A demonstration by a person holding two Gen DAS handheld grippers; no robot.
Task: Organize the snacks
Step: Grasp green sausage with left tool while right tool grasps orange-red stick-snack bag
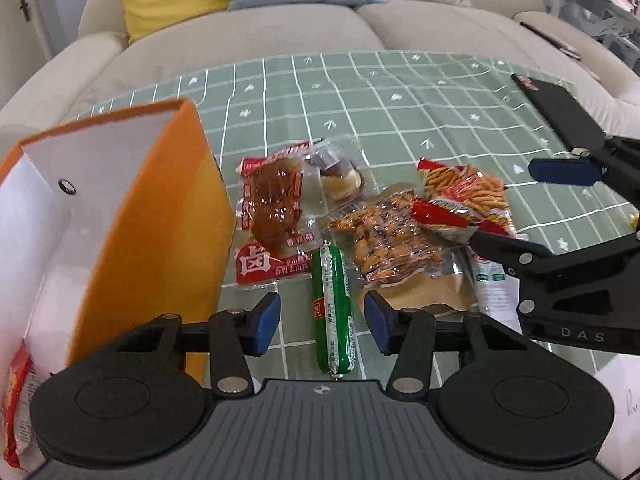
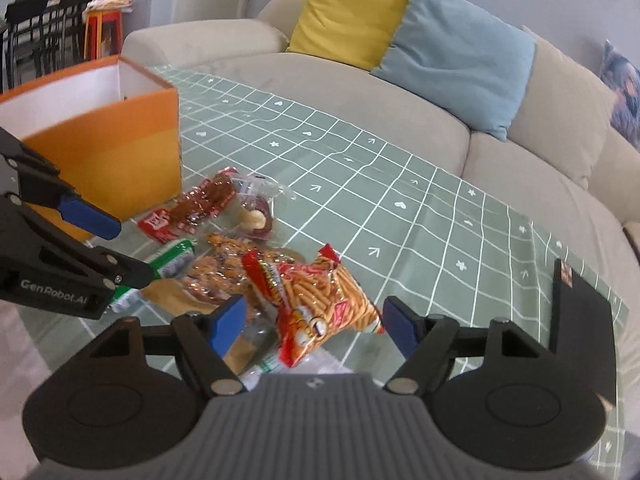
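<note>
Several snacks lie on the green checked tablecloth [image 1: 360,92]. My left gripper [image 1: 322,322] is open, its pads either side of a green sausage stick [image 1: 333,316]. Beyond it lie a red braised-meat pack [image 1: 276,216], a clear-wrapped pastry [image 1: 340,174] and a clear nut bag [image 1: 390,240]. My right gripper [image 2: 312,326] is open around a red-and-orange snack-stick bag [image 2: 320,300]; that gripper also shows in the left wrist view [image 1: 532,208]. The orange box [image 1: 132,216] stands open at the left with a red packet [image 1: 18,396] inside.
A black flat object [image 2: 580,320] lies at the table's right edge. A beige sofa [image 2: 360,92] with a yellow cushion [image 2: 352,12] and a blue cushion [image 2: 460,52] stands behind the table. A white paper [image 1: 624,400] lies at the near right.
</note>
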